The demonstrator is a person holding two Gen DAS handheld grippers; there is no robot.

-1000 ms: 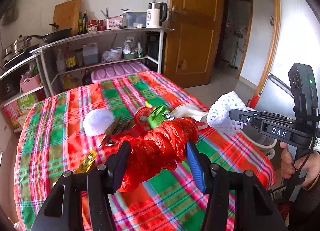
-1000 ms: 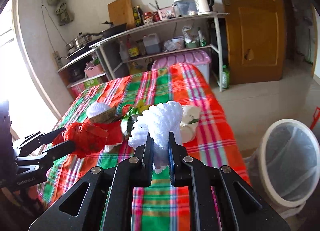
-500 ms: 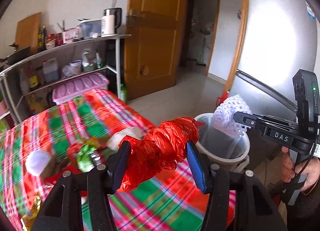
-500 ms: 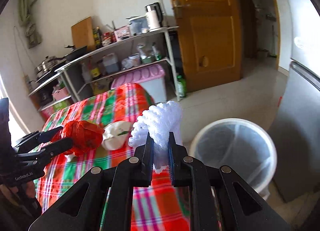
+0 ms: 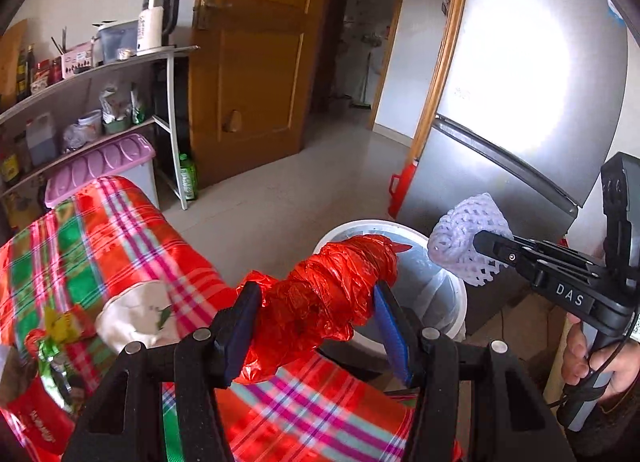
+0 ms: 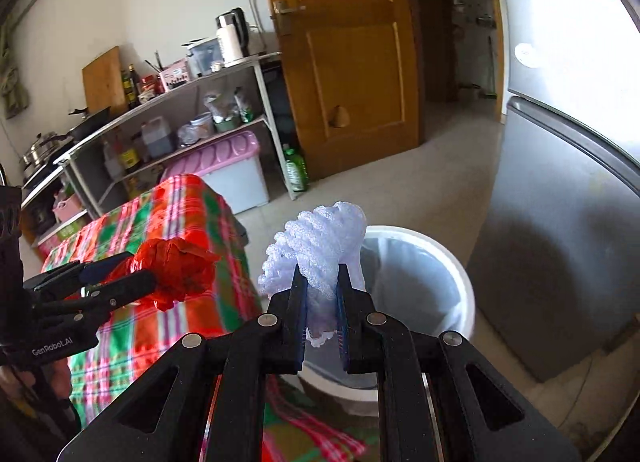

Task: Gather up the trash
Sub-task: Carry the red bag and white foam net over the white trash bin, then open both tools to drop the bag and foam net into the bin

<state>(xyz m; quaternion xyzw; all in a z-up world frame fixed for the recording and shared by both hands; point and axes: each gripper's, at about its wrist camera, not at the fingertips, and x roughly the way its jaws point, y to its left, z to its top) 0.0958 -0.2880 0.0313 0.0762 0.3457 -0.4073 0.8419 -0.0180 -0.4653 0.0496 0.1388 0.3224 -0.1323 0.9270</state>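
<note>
1. Trash in both grippers: left gripper [image 5: 314, 316] clamped on a crumpled red plastic bag [image 5: 324, 298]; the wad fills the gap between the blue pads [image 5: 386, 320] and sticks out forward past the tips.
2. Right gripper [image 6: 320, 300] closed tight on a white foam fruit net [image 6: 320, 246]; net bulges above the fingertips, a short tail hangs below them.
3. White trash bin [image 6: 466, 290] with a clear liner sits on the floor, just ahead of and below both grippers. Net is over its near rim; red bag is near the table-side rim, partly over the tablecloth edge.
4. Plaid tablecloth [image 5: 120, 230] lies left of and under the left gripper. On it, well left of the fingers: a white paper bowl [image 5: 136, 314] on its side, green/yellow wrappers [image 5: 56, 336], a red packet [image 5: 38, 418].
5. Grey fridge [image 6: 560, 230] stands right of the bin, close to it.
6. Beyond the bin: bare floor, a wooden door [image 6: 352, 50], a shelf unit [image 5: 92, 74] with a kettle [image 5: 154, 22], a purple-lidded storage box [image 6: 224, 166].
</note>
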